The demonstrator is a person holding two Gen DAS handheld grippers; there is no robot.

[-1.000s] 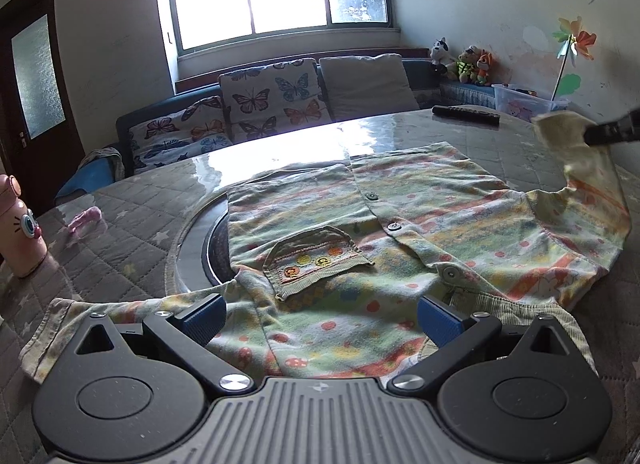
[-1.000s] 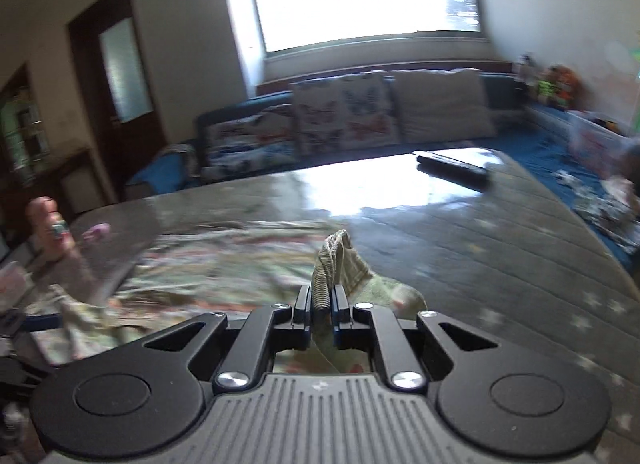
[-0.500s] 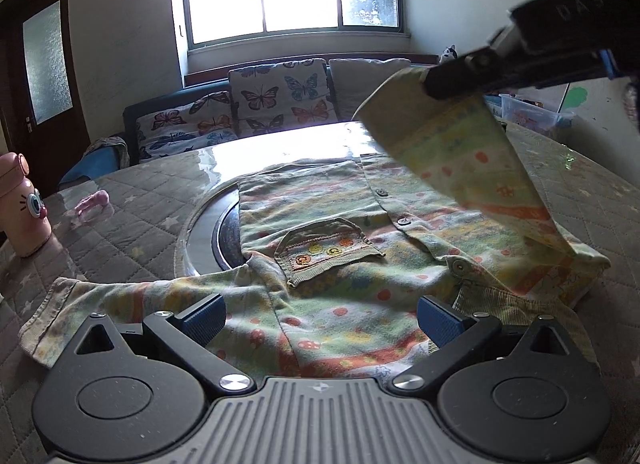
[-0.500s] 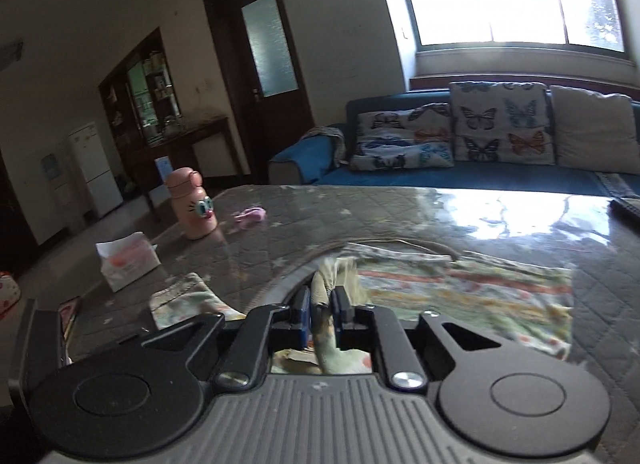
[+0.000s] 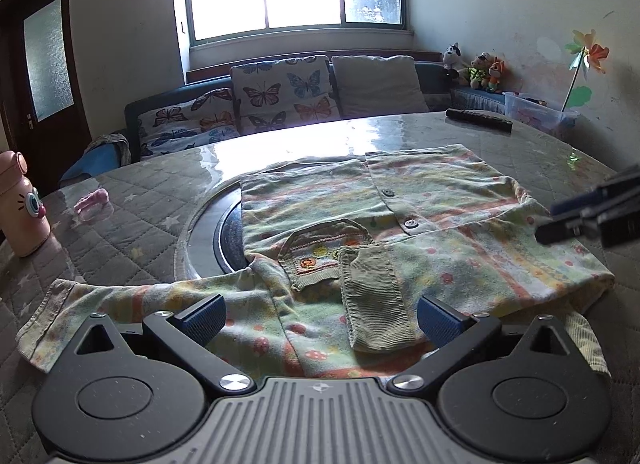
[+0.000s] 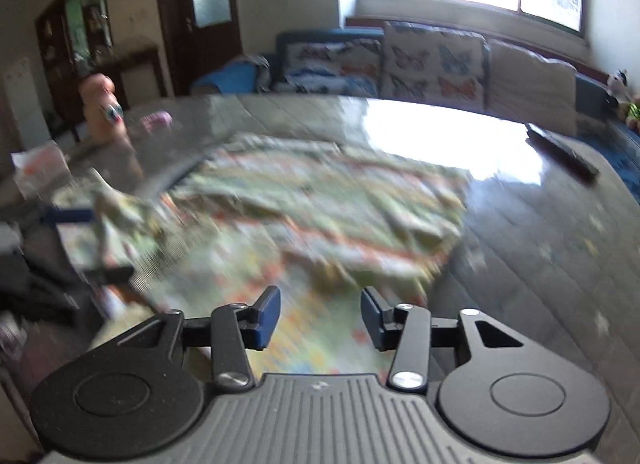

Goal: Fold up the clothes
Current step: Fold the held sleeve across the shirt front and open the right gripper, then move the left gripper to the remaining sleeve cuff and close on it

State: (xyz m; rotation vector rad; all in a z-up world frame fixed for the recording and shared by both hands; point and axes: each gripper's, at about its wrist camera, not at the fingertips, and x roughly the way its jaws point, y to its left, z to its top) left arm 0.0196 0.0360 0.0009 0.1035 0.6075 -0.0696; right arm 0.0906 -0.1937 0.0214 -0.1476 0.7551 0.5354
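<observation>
A green patterned child's shirt (image 5: 400, 215) with buttons and a chest pocket lies flat on the round table. Its right sleeve is folded across the front, with the ribbed cuff (image 5: 372, 304) lying near the pocket. The left sleeve (image 5: 120, 304) stretches out to the left. My left gripper (image 5: 320, 316) is open and empty over the shirt's near edge. My right gripper (image 6: 320, 314) is open and empty above the blurred shirt (image 6: 320, 199); it also shows in the left wrist view (image 5: 592, 215) at the right.
A pink bottle (image 5: 20, 207) stands at the table's left and a small pink object (image 5: 92, 199) lies near it. A black remote (image 5: 478, 119) lies at the far right. A sofa with butterfly cushions (image 5: 280, 95) is behind the table.
The right gripper carried the right sleeve across the shirt, let it go and opened, then drew back to the right. The sleeve now lies folded on the front. The left gripper stayed open.
</observation>
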